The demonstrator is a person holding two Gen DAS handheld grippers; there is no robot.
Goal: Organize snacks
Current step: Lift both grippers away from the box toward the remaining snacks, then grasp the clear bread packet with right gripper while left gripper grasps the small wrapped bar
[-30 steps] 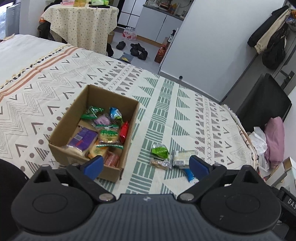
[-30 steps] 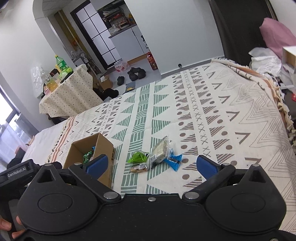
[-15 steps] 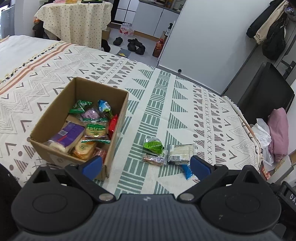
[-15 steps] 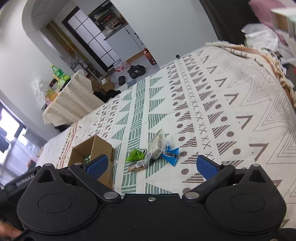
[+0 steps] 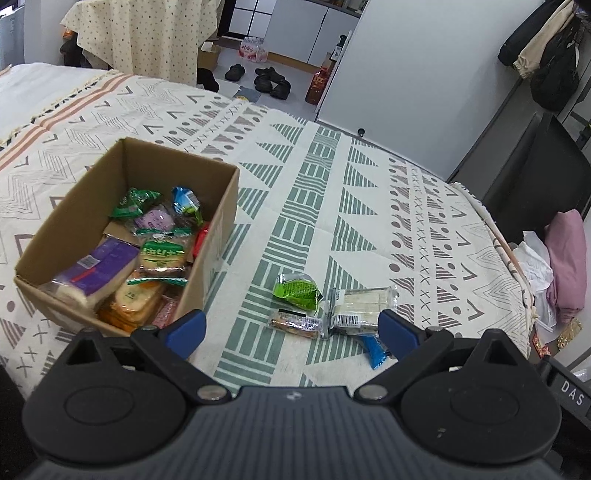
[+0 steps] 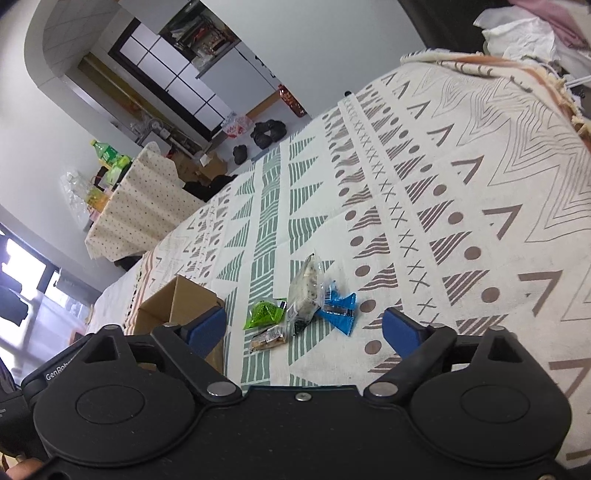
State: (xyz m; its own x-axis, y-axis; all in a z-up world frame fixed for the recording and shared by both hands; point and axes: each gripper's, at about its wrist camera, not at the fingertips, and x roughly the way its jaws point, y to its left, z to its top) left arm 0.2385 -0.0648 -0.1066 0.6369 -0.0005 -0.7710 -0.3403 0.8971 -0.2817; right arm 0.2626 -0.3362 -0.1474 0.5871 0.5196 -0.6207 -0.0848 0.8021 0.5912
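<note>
A cardboard box [image 5: 221, 225] sits on the patterned bedspread, holding several wrapped snacks. To its right lie loose snacks: a green packet [image 5: 297, 290], a brown bar [image 5: 295, 324], a clear pack of white wafers [image 5: 364, 304] and a blue packet [image 5: 373, 347]. My left gripper [image 5: 291, 330] is open and empty, hovering above and just short of them. In the right wrist view the same green packet [image 6: 264, 312], wafer pack [image 6: 304, 293], blue packet [image 6: 340, 308] and box [image 6: 177, 306] show. My right gripper [image 6: 304, 328] is open and empty, just short of the loose snacks.
The bedspread [image 5: 332, 206] ends at a tasselled edge on the right [image 5: 506, 258], with pink clothes [image 5: 565, 258] and a black chair [image 5: 532, 177] beyond. A draped table [image 5: 147, 33] and shoes [image 5: 271, 79] stand across the floor.
Both grippers have shifted: the left view has moved closer over the box and loose snacks. The right view has tilted and dropped lower toward the snacks. Both stay open.
</note>
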